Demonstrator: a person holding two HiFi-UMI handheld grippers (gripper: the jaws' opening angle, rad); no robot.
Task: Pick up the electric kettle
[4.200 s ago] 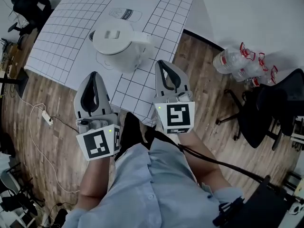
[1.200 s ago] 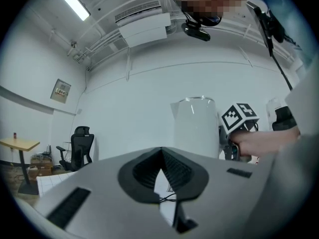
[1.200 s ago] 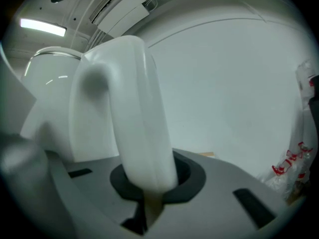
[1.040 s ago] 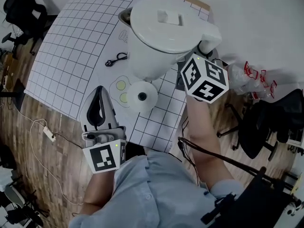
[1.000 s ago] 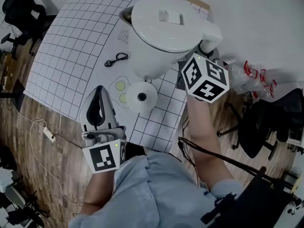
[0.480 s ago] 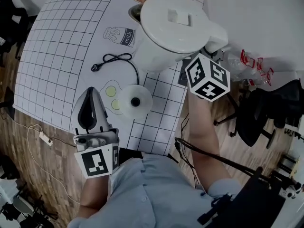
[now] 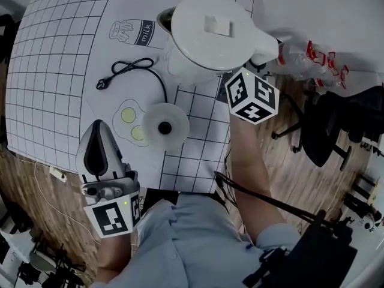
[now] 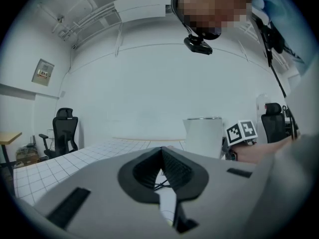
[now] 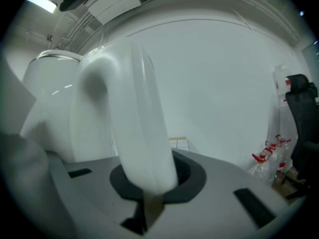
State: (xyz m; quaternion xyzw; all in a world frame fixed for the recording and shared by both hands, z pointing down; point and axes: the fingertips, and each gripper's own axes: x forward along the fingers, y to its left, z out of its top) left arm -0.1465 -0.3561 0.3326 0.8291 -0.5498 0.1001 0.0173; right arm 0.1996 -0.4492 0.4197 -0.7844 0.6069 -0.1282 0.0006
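Note:
The white electric kettle (image 7: 210, 35) hangs in the air above the gridded mat, lid up. My right gripper (image 7: 262, 51) is shut on the kettle's handle (image 9: 134, 113), which fills the space between its jaws in the right gripper view. Only its marker cube (image 7: 252, 95) shows from the head view. The kettle's round power base (image 7: 163, 126) lies bare on the mat below it. My left gripper (image 7: 96, 138) is at the mat's near edge, left of the base, shut with nothing in it. From the left gripper view the kettle (image 8: 203, 136) is off to the right.
A black cord with a plug (image 7: 129, 71) runs from the base across the gridded mat (image 7: 54, 53). Packed water bottles (image 7: 312, 53) and a black office chair (image 7: 342, 125) stand on the wooden floor to the right. A thin cable trails by the table's left edge.
The kettle, in my right gripper, has come down and looks smaller. My left gripper has dropped back toward the mat's near edge. Four seconds ago the kettle stood on its base.

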